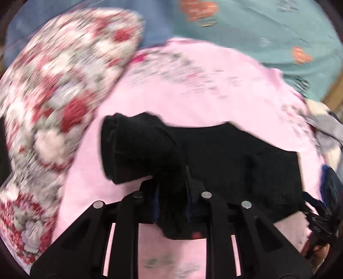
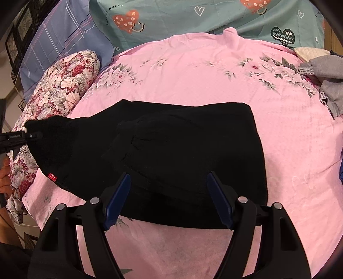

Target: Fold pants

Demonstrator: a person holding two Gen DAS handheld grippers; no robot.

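A bed is seen covered by a pink floral sheet (image 2: 193, 70), with a teal heart-print pillow (image 2: 193, 19) and a blue checked pillow (image 2: 62, 43) at its head. A red and white rose-patterned bolster (image 2: 64, 85) is laid along the left edge of the bed, and grey clothing (image 2: 328, 85) is bunched at the right edge.

The black pants (image 2: 182, 154) are spread across the middle of the sheet, partly doubled over. A small red tag (image 2: 52, 177) is shown at their lower left hem.

The left hand-held gripper (image 1: 172, 193) is pressed together on a fold of the pants, and the black cloth is gathered between its blue pads and raised off the sheet; a cuffed end is draped to the left of the jaws. In the right wrist view this gripper is seen at the far left, pinching the left end of the pants.

The right hand-held gripper (image 2: 169, 199) is held spread wide over the near edge of the pants, with nothing clamped between its blue pads (image 2: 116, 199).
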